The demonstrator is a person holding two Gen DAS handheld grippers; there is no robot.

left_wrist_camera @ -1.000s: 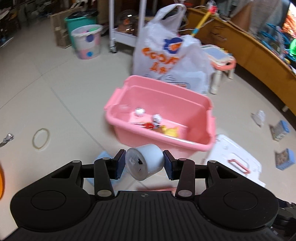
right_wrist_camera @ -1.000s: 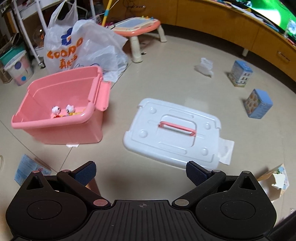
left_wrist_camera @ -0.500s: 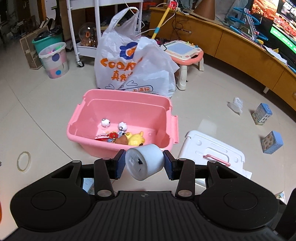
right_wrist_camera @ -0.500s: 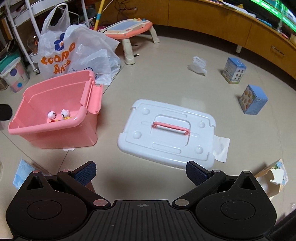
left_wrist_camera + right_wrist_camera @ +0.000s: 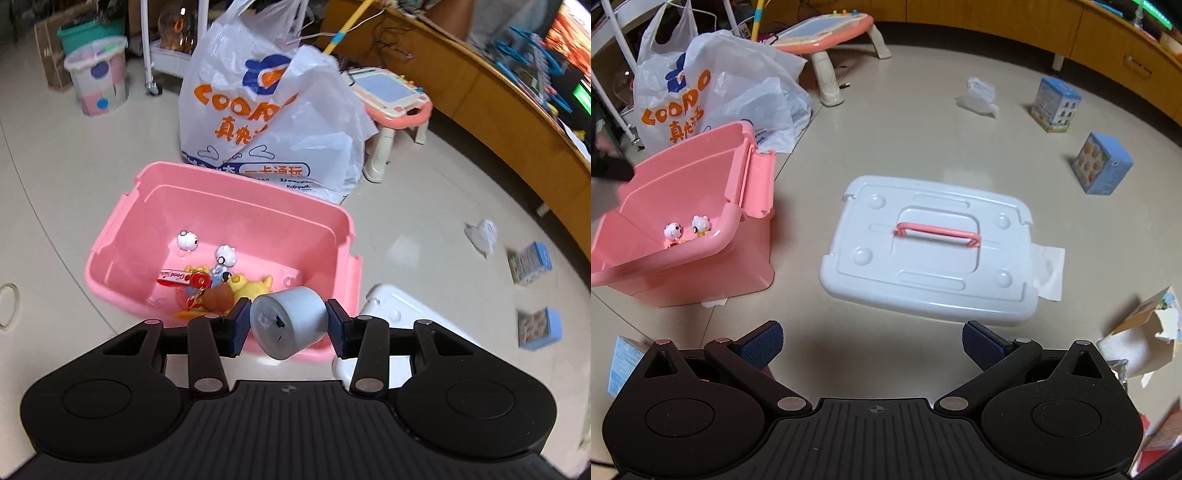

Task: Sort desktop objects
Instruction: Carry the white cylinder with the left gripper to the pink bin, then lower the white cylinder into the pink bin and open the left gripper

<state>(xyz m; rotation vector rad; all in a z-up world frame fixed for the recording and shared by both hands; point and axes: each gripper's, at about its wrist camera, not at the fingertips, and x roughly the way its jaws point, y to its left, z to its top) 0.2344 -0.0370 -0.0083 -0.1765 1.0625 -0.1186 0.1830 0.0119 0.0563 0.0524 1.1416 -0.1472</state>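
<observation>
A pale tiled floor (image 5: 905,140) filled both views, scattered with toys and packaging. A large white plastic bag (image 5: 266,110) with orange lettering stood behind an open pink bin (image 5: 236,221), touching its far wall. Beside the bin, well apart from it in the right wrist view, a white lid (image 5: 931,254) with a pink handle lay flat on the floor, a sheet of paper showing from under its right edge. A small pink drawing table (image 5: 391,96) stood just to the right of the bag.

The left tool (image 5: 286,326) was clamped on a grey cylinder (image 5: 288,321), its blue pads pressing the two sides, with the cylinder lying on its side and one flat end facing the camera. The cylinder hung over the near rim of the bin, above its right corner. The right tool (image 5: 873,341) stood wide apart with nothing between its pads, above bare floor in front of the lid.

Two blue boxes (image 5: 1102,164) sat on the floor to the right, near a crumpled white wrapper (image 5: 979,96). Inside the bin lay a cluster of small toys: two white figures (image 5: 188,240), a yellow toy (image 5: 247,290), a brown one and a red piece.
</observation>
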